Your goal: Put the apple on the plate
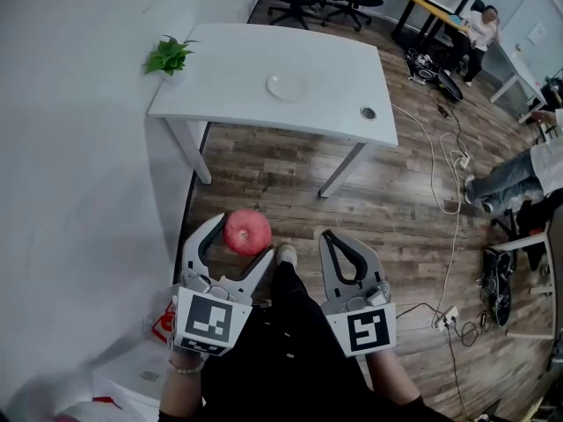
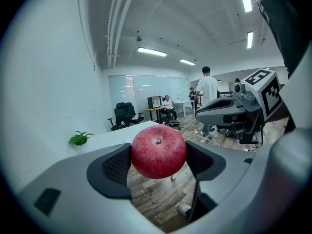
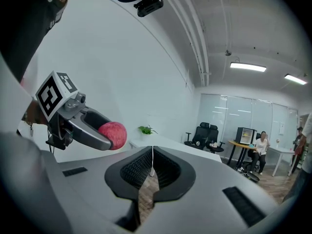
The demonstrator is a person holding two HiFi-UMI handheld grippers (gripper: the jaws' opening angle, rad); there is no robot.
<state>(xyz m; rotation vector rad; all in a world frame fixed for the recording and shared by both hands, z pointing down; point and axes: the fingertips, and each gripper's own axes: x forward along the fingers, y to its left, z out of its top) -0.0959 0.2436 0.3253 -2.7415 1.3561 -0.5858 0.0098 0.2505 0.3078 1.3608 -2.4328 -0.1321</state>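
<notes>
Wood floor (image 1: 387, 209) lies beneath the left hand-held gripper (image 1: 237, 229) clamping the apple (image 1: 249, 232).

Apple (image 1: 247, 231): red, round, faintly speckled skin, whole. It sits pinched between the two jaws of the left tool (image 1: 244, 236), with a dark pad touching each side and most of the fruit sticking out past the jaw tips. The stem dimple is tilted up and back toward that tool's body. It is held in the air, touching no surface, just left of the right tool (image 1: 330, 240) at about the same height.

Plate (image 1: 287, 86): small, white, round and shallow. It lies flat on the white tabletop (image 1: 237, 69) near its middle, well ahead of both tools and slightly right of the left tool's line. Apple and plate are well apart.
</notes>
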